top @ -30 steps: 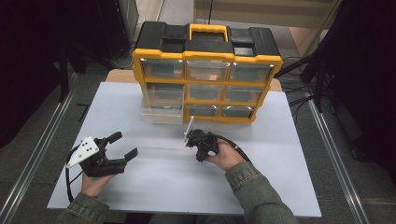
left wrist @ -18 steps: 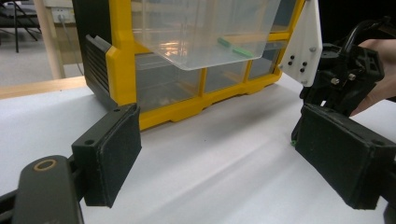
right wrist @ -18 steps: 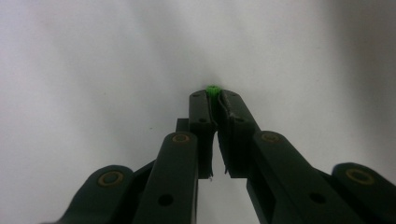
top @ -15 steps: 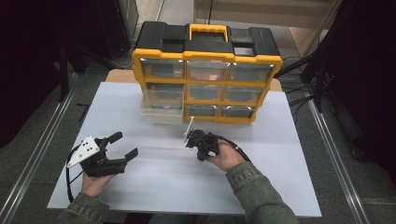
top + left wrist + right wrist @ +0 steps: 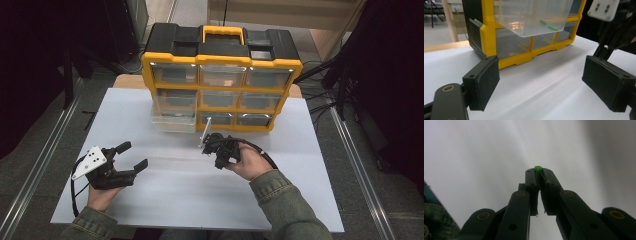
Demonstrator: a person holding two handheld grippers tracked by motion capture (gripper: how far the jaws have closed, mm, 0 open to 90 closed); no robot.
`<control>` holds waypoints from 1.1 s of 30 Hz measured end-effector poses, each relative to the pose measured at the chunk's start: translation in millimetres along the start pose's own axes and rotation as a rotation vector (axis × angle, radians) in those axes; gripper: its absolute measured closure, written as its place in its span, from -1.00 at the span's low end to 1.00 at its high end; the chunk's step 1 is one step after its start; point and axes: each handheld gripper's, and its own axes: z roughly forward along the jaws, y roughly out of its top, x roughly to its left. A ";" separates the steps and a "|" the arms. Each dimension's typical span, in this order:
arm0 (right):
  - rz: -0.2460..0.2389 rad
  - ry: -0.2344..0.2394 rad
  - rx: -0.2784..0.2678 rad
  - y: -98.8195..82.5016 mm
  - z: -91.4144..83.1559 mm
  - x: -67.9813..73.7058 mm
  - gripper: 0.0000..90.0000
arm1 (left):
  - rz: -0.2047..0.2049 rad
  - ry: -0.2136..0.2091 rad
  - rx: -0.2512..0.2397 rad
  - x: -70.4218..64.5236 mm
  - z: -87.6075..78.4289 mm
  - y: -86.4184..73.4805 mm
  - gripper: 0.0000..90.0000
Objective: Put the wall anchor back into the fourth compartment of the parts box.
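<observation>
Right gripper view is showing the right gripper (image 5: 539, 173) pinching a small green piece (image 5: 538, 168) between its closed pads, only the tip poking out above the white table (image 5: 486, 150). From the high view, that gripper (image 5: 206, 144) is hanging just in front of the yellow organizer (image 5: 222, 62), near the clear drawer (image 5: 173, 117) that is standing pulled out on the middle row's left. Two more green pieces (image 5: 548, 25) are lying in that drawer (seen through its floor). So the pick looks done; the drop into a drawer is probably what is remaining. The left gripper (image 5: 131, 156) is resting on the table with jaws wide, holding nothing.
</observation>
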 end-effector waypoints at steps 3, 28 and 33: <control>-0.008 -0.010 -0.010 0.0 -17.2 0.7 0.89 | -0.004 0.001 -0.002 0.1 0.0 0.0 -0.70; -0.024 -0.039 -0.028 36.1 -118.7 6.2 0.90 | -0.005 0.001 -0.004 0.5 -0.2 0.2 -0.70; -0.035 -0.046 -0.047 54.7 -136.0 3.7 0.90 | -0.008 -0.001 -0.008 1.0 0.1 0.2 -0.70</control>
